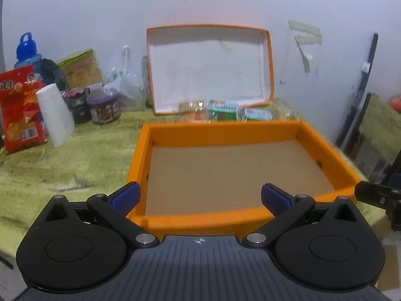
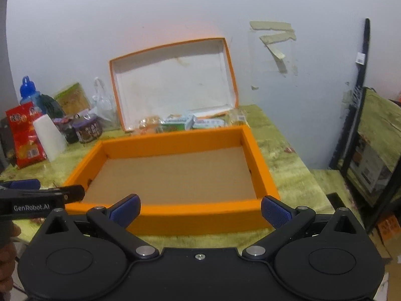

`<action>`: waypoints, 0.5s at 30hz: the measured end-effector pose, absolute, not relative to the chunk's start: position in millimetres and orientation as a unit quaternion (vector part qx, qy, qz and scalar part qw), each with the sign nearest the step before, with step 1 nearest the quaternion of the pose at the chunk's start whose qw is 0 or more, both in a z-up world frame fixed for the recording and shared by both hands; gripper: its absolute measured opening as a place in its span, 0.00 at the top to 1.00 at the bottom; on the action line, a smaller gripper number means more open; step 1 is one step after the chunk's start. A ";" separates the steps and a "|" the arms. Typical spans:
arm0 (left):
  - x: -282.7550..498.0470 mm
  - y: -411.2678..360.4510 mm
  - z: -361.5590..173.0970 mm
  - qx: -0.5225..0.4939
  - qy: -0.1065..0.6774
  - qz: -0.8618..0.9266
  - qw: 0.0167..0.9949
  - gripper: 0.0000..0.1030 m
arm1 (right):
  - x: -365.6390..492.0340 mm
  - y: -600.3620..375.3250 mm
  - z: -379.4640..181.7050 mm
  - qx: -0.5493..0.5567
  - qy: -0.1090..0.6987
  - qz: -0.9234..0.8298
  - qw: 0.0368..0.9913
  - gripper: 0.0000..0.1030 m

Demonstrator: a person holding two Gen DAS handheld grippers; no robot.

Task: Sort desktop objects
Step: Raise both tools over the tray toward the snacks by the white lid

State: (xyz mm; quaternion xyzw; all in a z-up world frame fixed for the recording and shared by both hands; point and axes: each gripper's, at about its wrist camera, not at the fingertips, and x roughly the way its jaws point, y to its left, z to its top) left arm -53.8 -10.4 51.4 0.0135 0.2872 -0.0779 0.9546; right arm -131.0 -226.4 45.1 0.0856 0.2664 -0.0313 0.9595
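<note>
Hovering spread-fingered left gripper (image 1: 199, 199), orange box (image 1: 190, 131) rim below

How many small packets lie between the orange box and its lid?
4 can be told: a clear snack packet at left, a green carton, a pale packet, a clear one at right. More may be hidden.

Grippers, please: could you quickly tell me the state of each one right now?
Left gripper: open, holding nothing, over the near edge of the orange box.
Right gripper: open, holding nothing, just short of the box.
</note>
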 end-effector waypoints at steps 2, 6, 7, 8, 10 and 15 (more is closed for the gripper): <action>-45.9 -5.8 60.0 0.015 0.274 -0.083 0.958 0.00 | -123.8 -231.2 54.5 0.088 0.260 -0.014 0.961 0.00; -27.0 3.5 81.9 0.030 0.254 -0.088 0.963 0.00 | -102.4 -249.1 82.2 0.108 0.253 0.030 0.961 0.00; -21.5 7.1 88.6 0.030 0.249 -0.092 0.964 0.00 | -97.6 -253.0 89.7 0.110 0.249 0.036 0.961 0.00; -15.0 11.6 96.1 0.027 0.244 -0.097 0.965 0.00 | -92.4 -256.8 97.7 0.110 0.244 0.044 0.962 0.00; -1.2 19.5 111.0 0.019 0.241 -0.104 0.965 0.00 | -81.7 -263.7 114.5 0.098 0.225 0.062 0.967 0.00; 36.7 32.2 151.0 0.015 0.234 -0.100 0.967 0.00 | -48.8 -275.9 152.6 0.053 0.178 0.075 0.980 0.00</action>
